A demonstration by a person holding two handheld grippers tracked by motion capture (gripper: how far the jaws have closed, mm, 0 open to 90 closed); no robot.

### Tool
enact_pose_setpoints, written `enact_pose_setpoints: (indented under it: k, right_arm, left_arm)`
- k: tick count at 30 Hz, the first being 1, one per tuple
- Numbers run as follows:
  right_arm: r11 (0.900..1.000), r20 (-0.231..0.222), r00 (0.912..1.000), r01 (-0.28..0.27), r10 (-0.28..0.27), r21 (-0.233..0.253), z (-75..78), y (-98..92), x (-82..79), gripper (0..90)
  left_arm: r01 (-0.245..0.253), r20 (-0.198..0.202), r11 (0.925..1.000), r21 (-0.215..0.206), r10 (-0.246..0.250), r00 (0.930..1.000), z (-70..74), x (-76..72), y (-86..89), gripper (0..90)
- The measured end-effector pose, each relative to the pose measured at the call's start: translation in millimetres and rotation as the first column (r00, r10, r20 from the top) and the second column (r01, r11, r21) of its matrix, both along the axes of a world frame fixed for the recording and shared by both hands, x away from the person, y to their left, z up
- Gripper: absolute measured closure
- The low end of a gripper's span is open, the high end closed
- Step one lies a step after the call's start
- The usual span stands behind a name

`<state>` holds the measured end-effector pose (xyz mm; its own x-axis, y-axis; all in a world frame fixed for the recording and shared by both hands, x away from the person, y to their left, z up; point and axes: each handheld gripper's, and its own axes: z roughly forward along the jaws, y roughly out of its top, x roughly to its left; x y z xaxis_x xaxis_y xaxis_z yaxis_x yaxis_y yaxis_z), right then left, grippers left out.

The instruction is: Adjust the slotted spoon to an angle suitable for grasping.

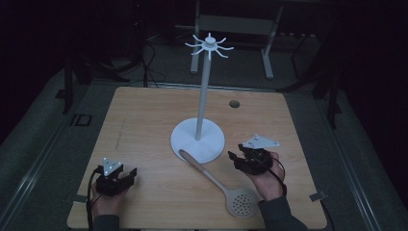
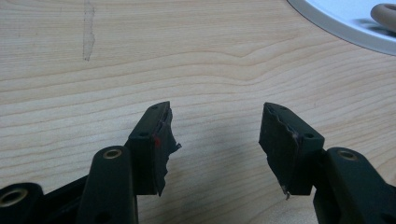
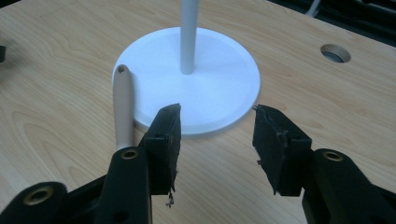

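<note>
A white stand (image 1: 197,137) with a tall pole and several hooks at its top (image 1: 209,46) rises from a round base at the table's middle. A beige slotted spoon (image 1: 221,185) lies diagonally, its handle tip resting on the base's front edge (image 3: 122,74) and its perforated bowl near the front right. My left gripper (image 1: 129,174) rests open at the front left, over bare wood (image 2: 215,130). My right gripper (image 1: 234,157) is open just right of the spoon's handle, facing the base (image 3: 215,116). Nothing sits between either pair of jaws.
The wooden table (image 1: 144,120) has a round cable hole (image 1: 234,103) at the back right. Dark floor, cables and a metal frame (image 1: 235,24) lie beyond the far edge. A faint scuff marks the wood (image 2: 87,32).
</note>
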<state>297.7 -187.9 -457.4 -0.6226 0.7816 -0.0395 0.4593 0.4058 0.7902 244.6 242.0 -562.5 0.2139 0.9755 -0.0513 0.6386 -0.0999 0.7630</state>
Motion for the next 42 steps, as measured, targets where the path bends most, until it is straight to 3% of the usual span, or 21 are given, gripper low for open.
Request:
enact_pose_setpoints:
  k: [42]
  right_arm:
    - [0.991, -0.068, 0.9933, -0.099, 0.094, -0.087, 7.0, 26.0, 15.9, 52.0]
  left_arm:
    - [-0.002, 0.002, 1.0000, -0.002, 0.002, 1.0000, -0.4, 0.4, 0.1, 44.3]
